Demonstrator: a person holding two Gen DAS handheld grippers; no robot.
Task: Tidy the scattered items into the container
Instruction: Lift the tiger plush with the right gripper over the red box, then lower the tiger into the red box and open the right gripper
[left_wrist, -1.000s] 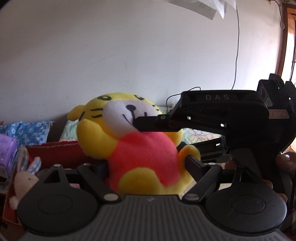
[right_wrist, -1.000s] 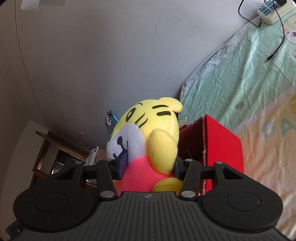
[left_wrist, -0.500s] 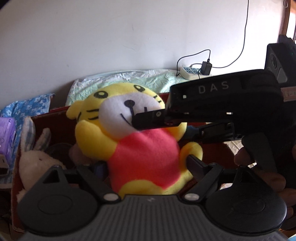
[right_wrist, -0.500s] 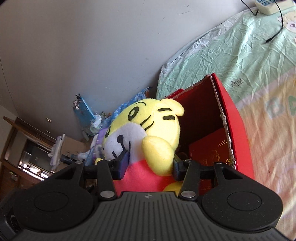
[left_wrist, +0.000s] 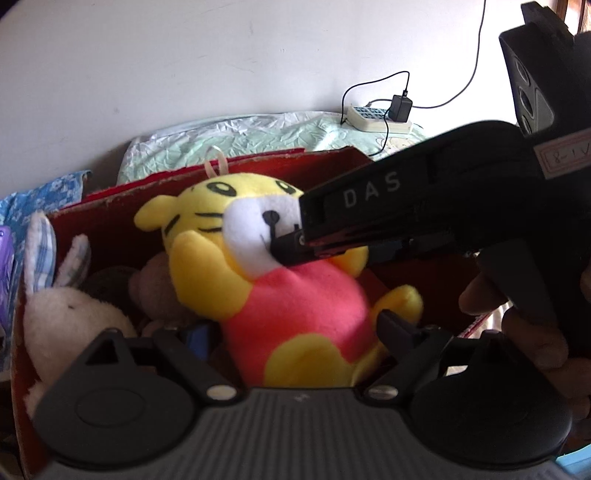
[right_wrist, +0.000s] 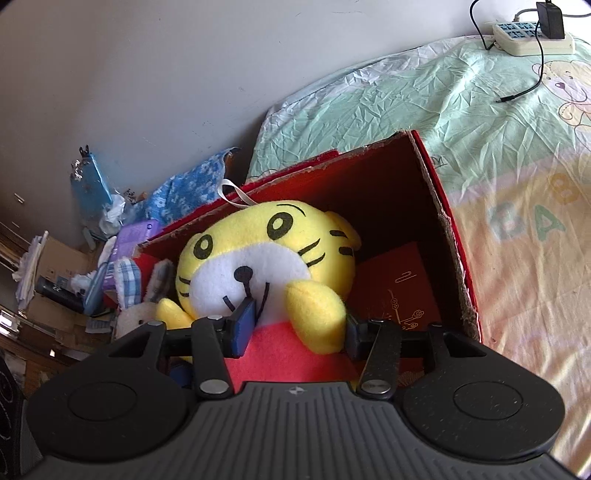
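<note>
A yellow tiger plush (right_wrist: 266, 266) is now sitting down inside the red box (right_wrist: 439, 221), having been held above its rim a second ago. Both grippers are pinching it: the right gripper (right_wrist: 295, 328) across its chest, the left gripper (left_wrist: 291, 332) around its lower body. Yellow-headed with black stripes, a white muzzle and a red belly, the plush is standing roughly upright, head toward the box's far wall, facing both cameras. A white rabbit plush (left_wrist: 70, 317) is lying beside it.
</note>
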